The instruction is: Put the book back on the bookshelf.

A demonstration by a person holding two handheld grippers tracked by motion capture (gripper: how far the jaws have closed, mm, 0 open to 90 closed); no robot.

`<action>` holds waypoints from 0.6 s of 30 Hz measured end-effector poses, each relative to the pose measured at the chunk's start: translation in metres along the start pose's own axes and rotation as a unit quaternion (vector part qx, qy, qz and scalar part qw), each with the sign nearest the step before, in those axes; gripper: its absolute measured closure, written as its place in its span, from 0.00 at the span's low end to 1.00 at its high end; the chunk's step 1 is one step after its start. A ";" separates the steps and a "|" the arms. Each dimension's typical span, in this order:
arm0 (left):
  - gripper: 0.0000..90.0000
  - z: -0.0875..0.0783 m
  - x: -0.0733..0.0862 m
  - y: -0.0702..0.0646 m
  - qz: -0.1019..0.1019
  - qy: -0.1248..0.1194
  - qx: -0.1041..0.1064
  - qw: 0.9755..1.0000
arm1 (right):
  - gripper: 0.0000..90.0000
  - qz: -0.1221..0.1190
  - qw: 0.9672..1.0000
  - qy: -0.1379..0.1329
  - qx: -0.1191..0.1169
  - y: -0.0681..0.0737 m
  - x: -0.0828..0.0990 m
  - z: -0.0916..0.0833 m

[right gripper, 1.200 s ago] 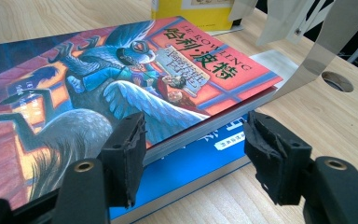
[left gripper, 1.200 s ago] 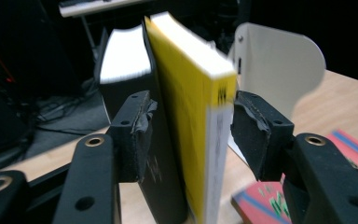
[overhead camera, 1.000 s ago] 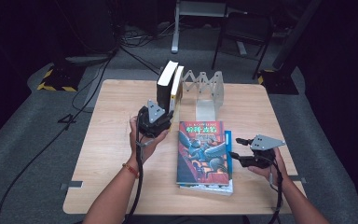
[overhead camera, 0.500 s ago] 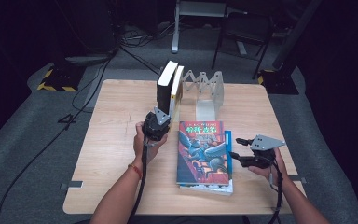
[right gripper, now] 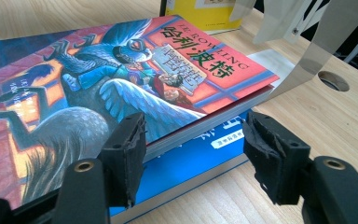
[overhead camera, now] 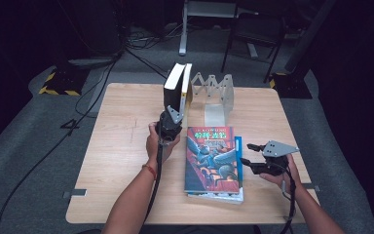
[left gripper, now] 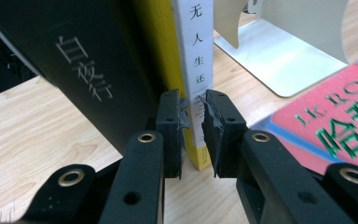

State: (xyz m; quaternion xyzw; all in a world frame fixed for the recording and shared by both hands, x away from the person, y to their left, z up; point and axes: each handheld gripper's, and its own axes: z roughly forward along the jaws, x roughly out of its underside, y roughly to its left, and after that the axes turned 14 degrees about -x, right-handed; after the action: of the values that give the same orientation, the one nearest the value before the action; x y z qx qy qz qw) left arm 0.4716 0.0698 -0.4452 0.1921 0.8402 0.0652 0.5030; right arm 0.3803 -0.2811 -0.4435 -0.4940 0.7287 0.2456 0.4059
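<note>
A light wooden table (overhead camera: 121,146) carried two upright books (overhead camera: 177,90) beside a pale metal folding book stand (overhead camera: 216,97). A red-covered book (overhead camera: 213,156) lay flat atop a blue book (right gripper: 191,163), nearer the front edge.

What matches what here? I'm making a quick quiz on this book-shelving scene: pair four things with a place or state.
Things:
1. black book
2. yellow-and-white book
3. red-cover book
4. right tool

States:
A. lying flat on top of a blue book
B. open, beside the flat stack
C. upright, leftmost at the metal stand
D. spine between the left tool's pads

Pairs: 1-C, 2-D, 3-A, 4-B
</note>
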 end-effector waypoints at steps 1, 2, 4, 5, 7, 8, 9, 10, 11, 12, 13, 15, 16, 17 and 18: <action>0.85 0.000 0.000 0.000 0.000 0.000 0.000 1.000 | 0.44 0.000 1.000 0.000 0.000 0.000 0.000 0.000; 0.85 0.001 -0.001 -0.001 0.002 0.001 -0.001 1.000 | 0.44 0.000 1.000 0.000 0.000 0.000 0.000 0.000; 0.84 0.003 -0.003 -0.002 0.002 0.002 -0.002 1.000 | 0.44 0.001 1.000 -0.002 -0.001 0.001 0.000 -0.001; 0.84 0.003 -0.003 -0.002 0.004 0.002 -0.003 1.000 | 0.44 0.000 1.000 -0.002 0.000 0.001 0.000 -0.001; 0.83 0.001 -0.002 0.000 -0.001 0.003 -0.002 1.000 | 0.44 0.001 1.000 -0.001 -0.001 0.000 0.000 -0.001; 0.83 -0.001 -0.001 0.002 -0.006 0.001 0.003 1.000 | 0.44 0.001 1.000 0.000 -0.001 0.000 0.000 -0.001; 0.82 -0.005 0.002 0.006 -0.007 -0.003 0.009 1.000 | 0.44 0.001 1.000 0.000 -0.001 0.000 0.000 -0.001; 0.82 -0.008 0.004 0.008 -0.004 -0.006 0.019 1.000 | 0.44 0.001 1.000 0.002 -0.002 0.000 0.000 -0.001; 0.81 -0.013 0.006 0.011 -0.001 -0.006 0.028 1.000 | 0.44 0.001 1.000 0.003 -0.002 0.000 0.000 -0.001; 0.80 -0.013 0.006 0.011 -0.001 -0.006 0.028 1.000 | 0.44 0.001 1.000 0.003 -0.002 0.000 0.000 -0.001; 0.80 -0.023 0.014 0.016 0.009 -0.007 0.041 0.999 | 0.44 0.002 1.000 0.003 -0.002 0.001 0.000 -0.002; 0.79 -0.029 0.018 0.020 0.019 -0.002 0.049 0.999 | 0.44 0.000 1.000 0.003 -0.002 0.001 0.000 -0.002; 0.77 -0.035 0.023 0.023 0.026 0.003 0.061 0.998 | 0.44 0.001 1.000 0.004 -0.004 0.001 -0.001 -0.003; 0.76 -0.039 0.026 0.025 0.031 0.002 0.069 0.997 | 0.43 0.002 1.000 0.005 -0.008 0.002 -0.001 -0.003; 0.75 -0.045 0.032 0.028 0.036 0.003 0.089 0.995 | 0.43 0.004 1.000 0.007 -0.010 0.002 -0.002 -0.004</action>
State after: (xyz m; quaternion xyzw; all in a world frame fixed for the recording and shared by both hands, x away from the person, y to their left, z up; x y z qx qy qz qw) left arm 0.4261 0.1117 -0.4411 0.2663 0.8368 0.0092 0.4783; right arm 0.3771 -0.2821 -0.4400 -0.4970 0.7309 0.2507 0.3949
